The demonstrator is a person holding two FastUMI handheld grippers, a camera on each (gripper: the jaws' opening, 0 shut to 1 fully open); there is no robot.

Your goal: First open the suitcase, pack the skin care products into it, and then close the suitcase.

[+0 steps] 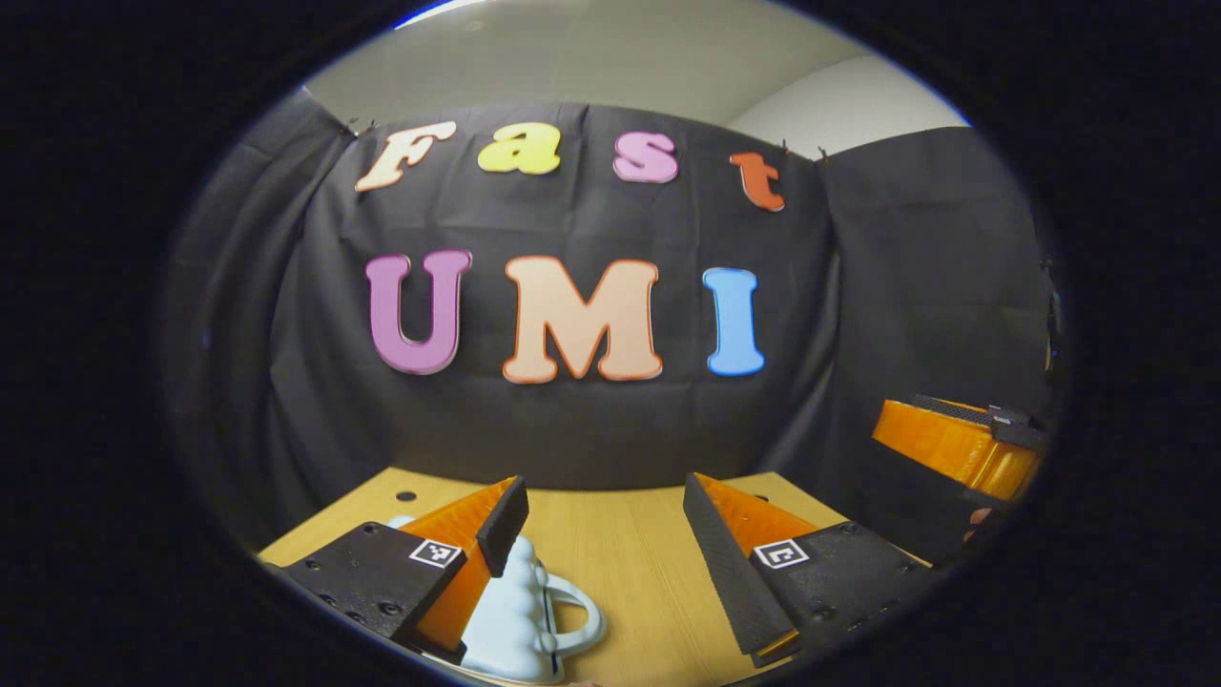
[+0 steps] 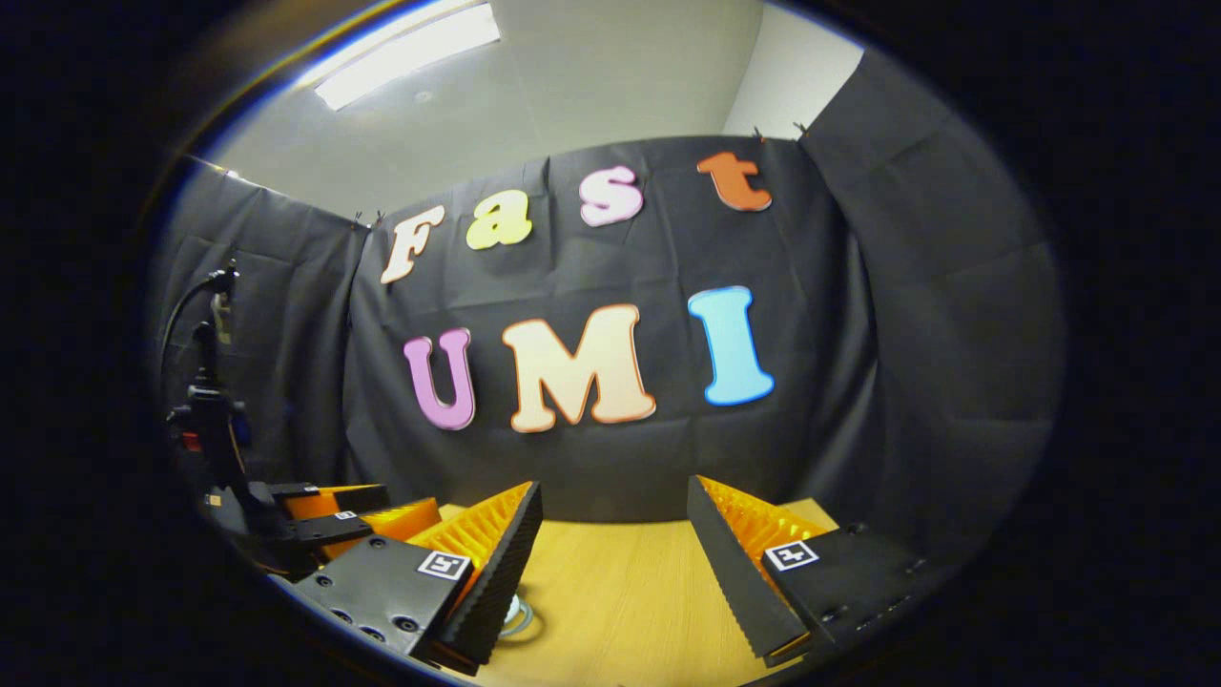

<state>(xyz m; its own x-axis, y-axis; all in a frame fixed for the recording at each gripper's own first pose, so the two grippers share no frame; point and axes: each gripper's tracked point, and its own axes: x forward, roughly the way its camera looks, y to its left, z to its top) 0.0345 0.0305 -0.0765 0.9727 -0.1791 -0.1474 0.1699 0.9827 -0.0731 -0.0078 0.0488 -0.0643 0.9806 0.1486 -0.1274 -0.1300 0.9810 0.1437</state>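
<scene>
Your left tool is hanging over the wooden counter with its fingers spread wide apart and nothing between them. Right under its left-hand finger there's a pale blue, bumpy-shelled suitcase with a loop handle poking out toward the middle. It sits low at the bottom of the left gripper view, partly hidden behind that finger, so you can't tell whether it's open or closed.

Off at the right edge of that same view you can see your right tool hovering farther off.

In the right gripper view, your right tool is also gaping wide with nothing in it, above bare counter. Your left tool shows at the lower left there, a cable rising from it.
</scene>
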